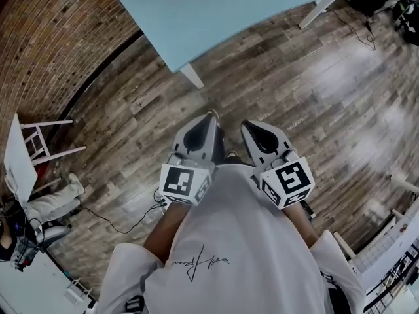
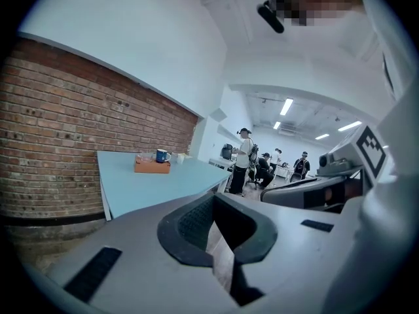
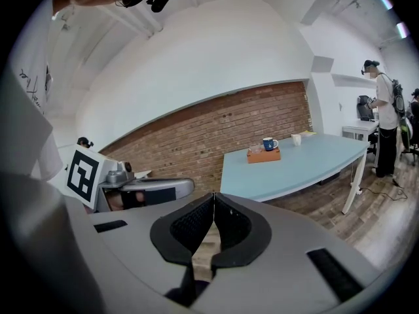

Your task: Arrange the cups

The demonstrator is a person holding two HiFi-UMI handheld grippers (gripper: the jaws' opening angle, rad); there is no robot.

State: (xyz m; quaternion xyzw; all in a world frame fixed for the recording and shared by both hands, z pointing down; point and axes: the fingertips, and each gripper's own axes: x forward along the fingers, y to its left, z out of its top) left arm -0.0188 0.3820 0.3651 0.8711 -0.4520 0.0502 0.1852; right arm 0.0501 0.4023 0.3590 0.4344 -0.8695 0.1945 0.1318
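The person stands back from the table (image 1: 262, 18) with both tools held close in front of the chest; the left gripper (image 2: 213, 196) is clenched with nothing in it, pad against pad at the tips, and the right gripper (image 3: 214, 193) is closed and empty in the same way; only wooden floor (image 1: 308, 90) shows past the pads. Everything turns on how far off the cups are: they lie well ahead of both tools, out of reach as I judge it, on the part of the table toward the brick wall (image 3: 196, 136). A blue mug (image 2: 161, 155) and a clear glass (image 2: 144, 157) sit side by side on an orange-brown tray (image 2: 152, 167); a white cup (image 3: 296, 139) stands on the bare tabletop just beyond the tray, on the mug's side. Seen along the left gripper the tray lies ahead and off to the left of its jaw line; seen along the right gripper it lies ahead and off to the right, since the two tools toe in toward each other; the tray's long side runs across both lines of sight. From overhead the tray sits nearer the left tool's side, so I would guess that hand has the shorter reach, though not by much; which way the mug's handle points is too small to tell.
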